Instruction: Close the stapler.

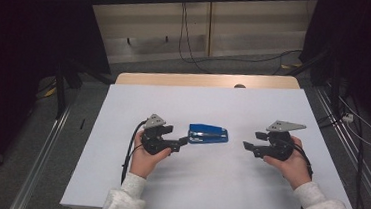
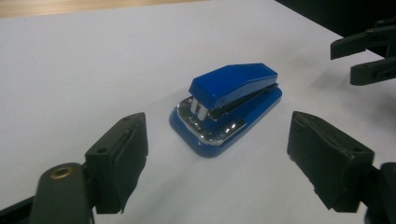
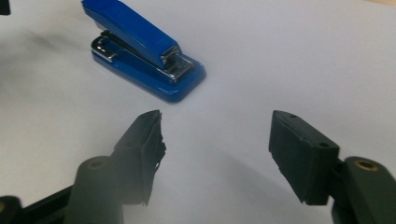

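So the blue stapler point(image 1: 208, 134) is lying flat on the white table point(image 1: 207, 186), pretty much dead centre between my two hands. My left gripper point(image 1: 182, 140) sits just beside its left end with the jaws spread wide and nothing in them; from the left gripper view the stapler point(image 2: 227, 106) is a bit ahead of the pads, not touching. My right gripper point(image 1: 248, 145) is a little further off on the other side, jaws also apart and empty. In the right gripper view the stapler point(image 3: 142, 51) is up in the top left, its far end cut off by the frame edge. The near left pad looks blurry and ragged there, hard to make out.
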Available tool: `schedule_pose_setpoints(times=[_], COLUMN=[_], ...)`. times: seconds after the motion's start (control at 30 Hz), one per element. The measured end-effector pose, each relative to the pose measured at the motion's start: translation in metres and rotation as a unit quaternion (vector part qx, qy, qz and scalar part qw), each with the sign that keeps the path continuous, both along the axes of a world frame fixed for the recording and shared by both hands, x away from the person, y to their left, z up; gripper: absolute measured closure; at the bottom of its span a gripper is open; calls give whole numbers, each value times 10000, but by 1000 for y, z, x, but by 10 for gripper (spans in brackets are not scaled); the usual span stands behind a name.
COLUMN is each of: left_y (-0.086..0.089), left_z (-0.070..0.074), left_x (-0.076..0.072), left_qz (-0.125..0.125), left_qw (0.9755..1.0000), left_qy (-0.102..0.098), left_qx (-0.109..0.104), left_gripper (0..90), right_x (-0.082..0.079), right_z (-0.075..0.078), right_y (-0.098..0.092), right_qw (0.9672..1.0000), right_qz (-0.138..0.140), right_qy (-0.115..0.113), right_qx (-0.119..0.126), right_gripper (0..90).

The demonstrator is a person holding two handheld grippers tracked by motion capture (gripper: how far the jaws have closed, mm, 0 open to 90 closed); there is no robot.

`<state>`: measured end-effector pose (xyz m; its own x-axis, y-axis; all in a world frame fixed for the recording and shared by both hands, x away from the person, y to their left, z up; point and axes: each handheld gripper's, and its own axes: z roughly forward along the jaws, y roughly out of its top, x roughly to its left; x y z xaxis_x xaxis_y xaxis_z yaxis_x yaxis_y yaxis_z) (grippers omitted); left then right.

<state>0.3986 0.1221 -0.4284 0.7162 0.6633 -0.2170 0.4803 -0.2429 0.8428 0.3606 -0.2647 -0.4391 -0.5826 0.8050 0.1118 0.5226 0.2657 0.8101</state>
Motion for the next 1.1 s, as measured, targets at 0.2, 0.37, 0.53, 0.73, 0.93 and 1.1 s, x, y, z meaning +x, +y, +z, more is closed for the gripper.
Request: schedule_pose_setpoints(times=[0.2, 0.37, 0.53, 0.73, 0.93, 1.1], left_y=[12, 22, 29, 37, 50, 61], left_z=[1, 6, 9, 11, 13, 14], left_x=[-4, -8, -12, -19, -26, -33], left_qz=[124, 185, 230, 211, 294, 361], left_qw=[9999, 9998, 9996, 9995, 9993, 9991], left_qy=[1, -101, -150, -202, -213, -213], left_qx=[13, 7, 76, 129, 83, 72], left_gripper=[151, 126, 115, 112, 110, 107], right_x=[-16, -27, -37, -49, -57, -61], right_z=[4, 4, 2, 3, 3, 5], right_y=[2, -1, -5, -10, -13, -14], right_qw=[9999, 9999, 9999, 9998, 9998, 9998], right_qz=[27, 58, 33, -3, -63, -36], right_qy=[-144, -149, -109, -142, -90, -111], right_qx=[32, 28, 50, 114, 190, 169], right_gripper=[267, 240, 211, 189, 177, 174])
